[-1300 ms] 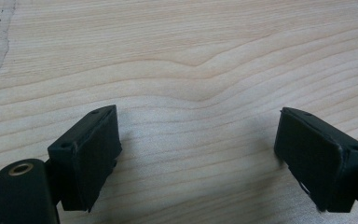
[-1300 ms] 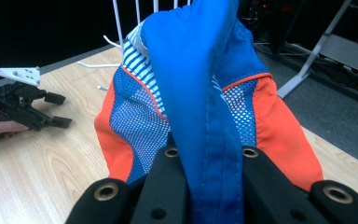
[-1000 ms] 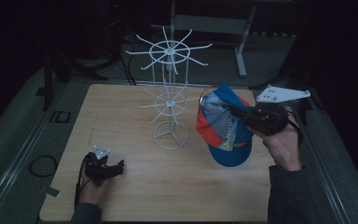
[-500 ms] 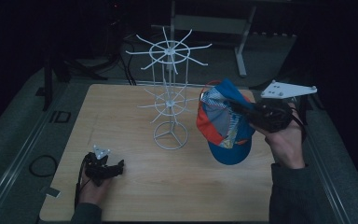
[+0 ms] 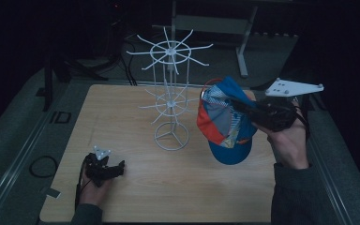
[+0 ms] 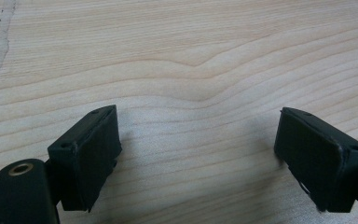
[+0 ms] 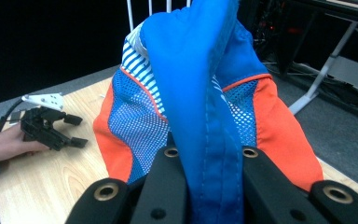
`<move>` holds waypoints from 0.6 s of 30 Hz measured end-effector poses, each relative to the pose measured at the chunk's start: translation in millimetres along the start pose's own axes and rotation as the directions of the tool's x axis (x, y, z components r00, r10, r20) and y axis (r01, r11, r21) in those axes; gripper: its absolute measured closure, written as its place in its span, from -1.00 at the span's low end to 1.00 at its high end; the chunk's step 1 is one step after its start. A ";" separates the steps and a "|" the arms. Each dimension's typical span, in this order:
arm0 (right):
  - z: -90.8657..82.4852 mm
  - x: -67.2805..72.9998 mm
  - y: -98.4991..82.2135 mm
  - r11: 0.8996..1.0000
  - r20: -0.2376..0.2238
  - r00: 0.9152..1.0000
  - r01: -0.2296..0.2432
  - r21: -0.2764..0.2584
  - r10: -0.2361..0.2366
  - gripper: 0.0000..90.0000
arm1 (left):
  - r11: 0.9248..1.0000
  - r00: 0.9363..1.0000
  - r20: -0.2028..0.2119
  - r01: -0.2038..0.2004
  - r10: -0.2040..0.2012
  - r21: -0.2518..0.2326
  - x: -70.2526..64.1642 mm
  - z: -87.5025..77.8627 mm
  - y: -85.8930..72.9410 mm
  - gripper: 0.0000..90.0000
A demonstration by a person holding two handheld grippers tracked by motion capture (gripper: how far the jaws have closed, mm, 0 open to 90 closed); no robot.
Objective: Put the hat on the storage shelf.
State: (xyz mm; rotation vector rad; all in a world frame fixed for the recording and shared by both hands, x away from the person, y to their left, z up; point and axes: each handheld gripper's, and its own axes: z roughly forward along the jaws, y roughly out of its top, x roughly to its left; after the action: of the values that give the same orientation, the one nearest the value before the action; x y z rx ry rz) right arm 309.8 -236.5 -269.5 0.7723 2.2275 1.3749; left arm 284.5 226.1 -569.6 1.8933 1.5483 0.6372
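On the table (image 5: 136, 197) a wire rack (image 5: 170, 101) stands near the middle — the cap (image 5: 225, 124) hangs just right of it, clamped in the right gripper (image 5: 236, 105), while the left gripper (image 5: 104, 168) rests at the near left corner, well apart.

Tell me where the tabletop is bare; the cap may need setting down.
Bare wood lies between the left gripper and the rack's base, and along the near edge below the cap. It is crowded between rack and right gripper.
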 end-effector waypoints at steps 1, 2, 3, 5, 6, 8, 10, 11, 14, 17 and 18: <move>-0.3 -0.1 0.5 1.000 -0.003 1.000 -0.002 -0.004 0.002 0.96 | 1.000 1.000 0.000 0.000 0.000 0.000 0.0 0.0 0.0 -0.67; -0.9 -0.1 1.3 1.000 -0.006 1.000 -0.002 -0.007 0.002 0.96 | 1.000 1.000 0.000 0.000 0.000 0.000 0.0 0.0 0.0 -0.67; -0.9 -0.1 1.3 1.000 -0.006 1.000 -0.002 -0.007 0.002 0.96 | 1.000 1.000 0.000 0.000 0.000 0.000 0.0 0.0 0.0 -0.67; -1.3 0.3 2.1 1.000 -0.007 1.000 -0.002 -0.011 0.002 0.96 | 1.000 1.000 0.000 0.000 0.000 0.000 0.0 0.0 0.0 -0.67; -1.5 0.7 2.4 1.000 -0.008 1.000 -0.002 -0.013 0.001 0.96 | 1.000 1.000 0.000 0.000 0.000 0.000 0.0 0.0 0.0 -0.67; -1.8 1.3 3.1 1.000 -0.008 1.000 -0.001 -0.015 0.001 0.96 | 1.000 1.000 0.000 0.000 0.000 0.000 0.0 0.0 0.0 -0.67; -2.1 1.7 3.8 1.000 -0.009 1.000 0.001 -0.018 -0.001 0.96 | 1.000 1.000 0.000 0.000 0.000 0.000 0.0 0.0 0.0 -0.67; -2.4 1.7 4.1 1.000 -0.009 1.000 0.001 -0.018 -0.001 0.96 | 1.000 1.000 0.000 0.000 0.000 0.000 0.0 0.0 0.0 -0.67; -3.9 1.6 5.1 1.000 -0.014 1.000 -0.002 -0.027 0.001 0.96 | 1.000 1.000 0.000 0.000 0.000 0.000 0.0 0.0 0.0 -0.67; -5.5 0.9 6.0 0.999 -0.018 1.000 -0.009 -0.042 0.008 0.96 | 1.000 1.000 0.000 0.000 0.000 0.000 0.0 0.0 0.0 -0.67; -6.2 0.7 6.5 0.999 -0.018 1.000 -0.012 -0.048 0.011 0.96 | 1.000 1.000 0.000 0.000 0.000 0.000 0.0 0.0 0.0 -0.67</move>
State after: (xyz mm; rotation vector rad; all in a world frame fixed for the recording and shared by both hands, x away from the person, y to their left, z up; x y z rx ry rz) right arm 307.2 -237.9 -261.0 0.7602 2.1981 1.4406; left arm 284.5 226.1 -569.5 1.8937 1.5483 0.6371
